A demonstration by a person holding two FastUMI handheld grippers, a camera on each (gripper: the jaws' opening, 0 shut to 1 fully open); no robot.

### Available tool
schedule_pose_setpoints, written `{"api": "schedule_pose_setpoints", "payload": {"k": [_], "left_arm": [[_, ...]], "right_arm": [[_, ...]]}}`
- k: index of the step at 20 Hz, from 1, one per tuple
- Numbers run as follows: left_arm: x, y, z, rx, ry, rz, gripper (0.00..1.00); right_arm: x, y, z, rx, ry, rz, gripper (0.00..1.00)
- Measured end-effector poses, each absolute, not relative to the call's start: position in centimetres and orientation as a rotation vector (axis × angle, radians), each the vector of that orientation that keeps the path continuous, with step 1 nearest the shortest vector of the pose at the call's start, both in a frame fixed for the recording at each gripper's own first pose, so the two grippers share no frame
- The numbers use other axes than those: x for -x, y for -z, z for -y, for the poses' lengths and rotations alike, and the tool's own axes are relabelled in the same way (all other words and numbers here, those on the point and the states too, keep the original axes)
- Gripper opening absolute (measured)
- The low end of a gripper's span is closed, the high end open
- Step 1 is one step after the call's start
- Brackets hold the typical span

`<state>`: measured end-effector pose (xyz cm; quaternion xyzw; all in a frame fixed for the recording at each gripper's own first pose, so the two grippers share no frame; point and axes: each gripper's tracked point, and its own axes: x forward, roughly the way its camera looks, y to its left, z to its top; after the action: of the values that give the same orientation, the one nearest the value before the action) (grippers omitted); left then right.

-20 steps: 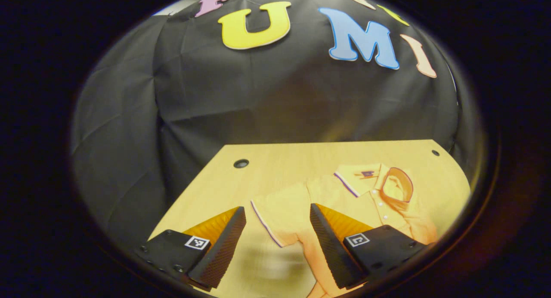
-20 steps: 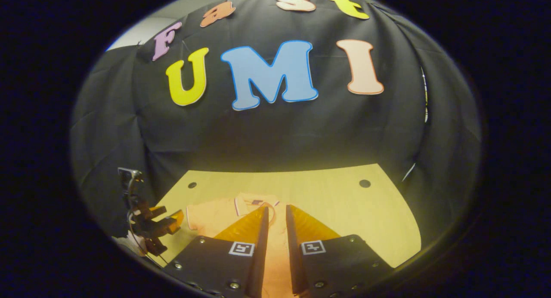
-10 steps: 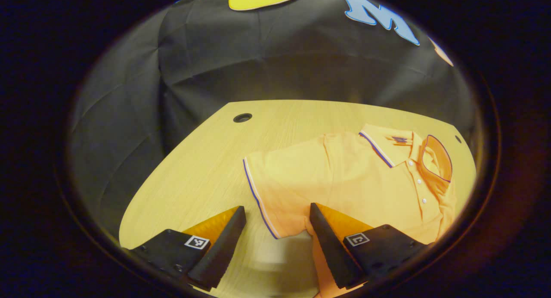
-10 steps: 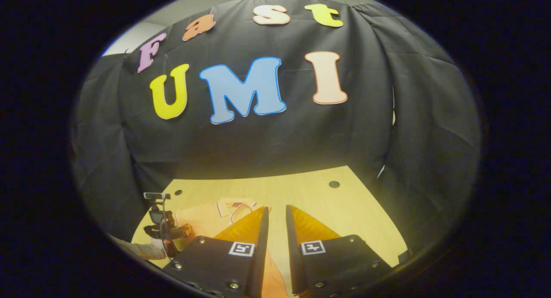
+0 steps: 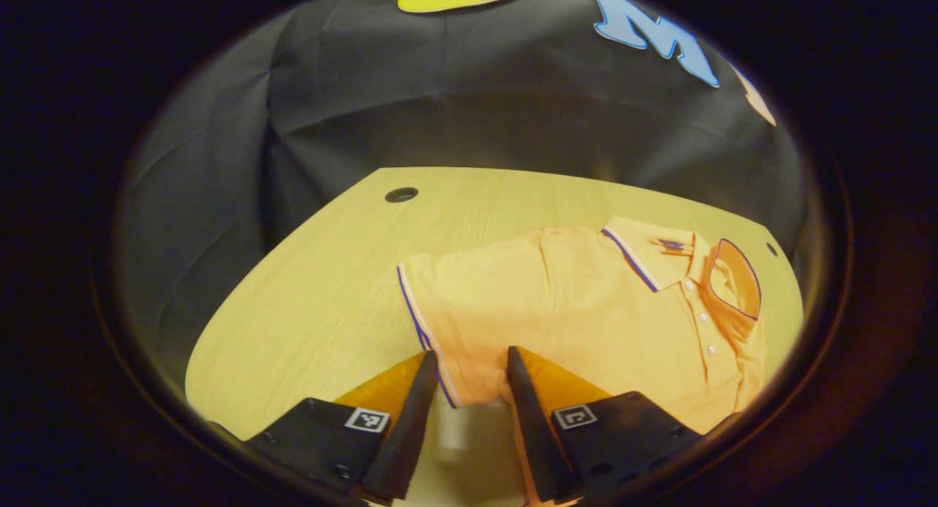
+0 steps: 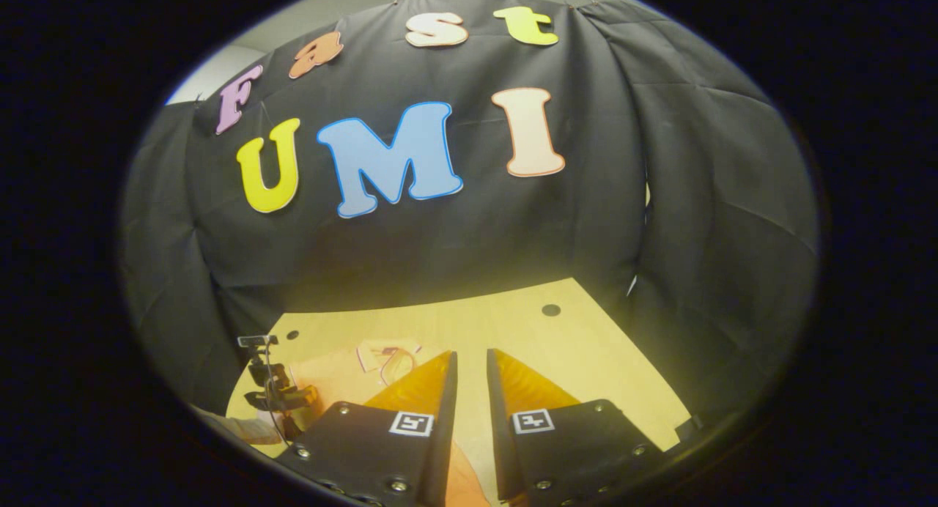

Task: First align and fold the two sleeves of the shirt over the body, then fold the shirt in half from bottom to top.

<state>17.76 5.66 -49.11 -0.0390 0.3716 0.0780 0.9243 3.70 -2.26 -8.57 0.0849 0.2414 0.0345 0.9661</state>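
Note:
An orange polo shirt [image 5: 586, 309] lies flat on the wooden table [image 5: 322, 287], collar [image 5: 733, 276] at the far right. Its near sleeve [image 5: 447, 324], edged with a dark stripe, points toward me. My left gripper [image 5: 470, 354] straddles the lower corner of that sleeve; the jaws are partly closed with a gap left, and bare table shows between them. My right gripper [image 6: 470, 354] is raised over the table, its fingers nearly together with orange cloth [image 6: 458, 485] of the shirt pinched low between them. In the right gripper view the shirt [image 6: 330, 368] lies at lower left beside the left gripper [image 6: 275, 393].
The table has round cable holes [image 5: 401, 194] near its far corners, another hole [image 6: 551, 310] at the right. Black cloth walls close in behind and on both sides. A hand with its sleeve [image 6: 234, 428] holds the left gripper at the table's left edge.
My left gripper's fingers have closed in around the sleeve corner. My right gripper has swung a little to the right, still holding orange cloth, so the shirt sits further left in its view.

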Motion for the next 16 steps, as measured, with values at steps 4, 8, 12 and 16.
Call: {"api": "schedule_pose_setpoints", "payload": {"k": [4,8,12,16], "left_arm": [[-17.9,49.0,-5.4,0.067,-0.153,-0.776,0.17],[-18.2,48.8,-5.0,-0.023,-0.137,-0.801,0.07],[-20.3,44.6,-3.6,-0.084,-0.082,-0.707,0.06],[-21.9,40.5,0.1,-0.136,0.021,-0.627,0.06]], "right_arm": [[-3.5,8.4,2.1,-0.163,-0.077,-0.483,0.25],[-3.5,8.9,1.4,-0.164,-0.098,-0.497,0.25],[-3.5,9.7,0.6,-0.169,-0.121,-0.513,0.25],[-3.4,9.8,0.4,-0.181,-0.129,-0.513,0.25]]}}
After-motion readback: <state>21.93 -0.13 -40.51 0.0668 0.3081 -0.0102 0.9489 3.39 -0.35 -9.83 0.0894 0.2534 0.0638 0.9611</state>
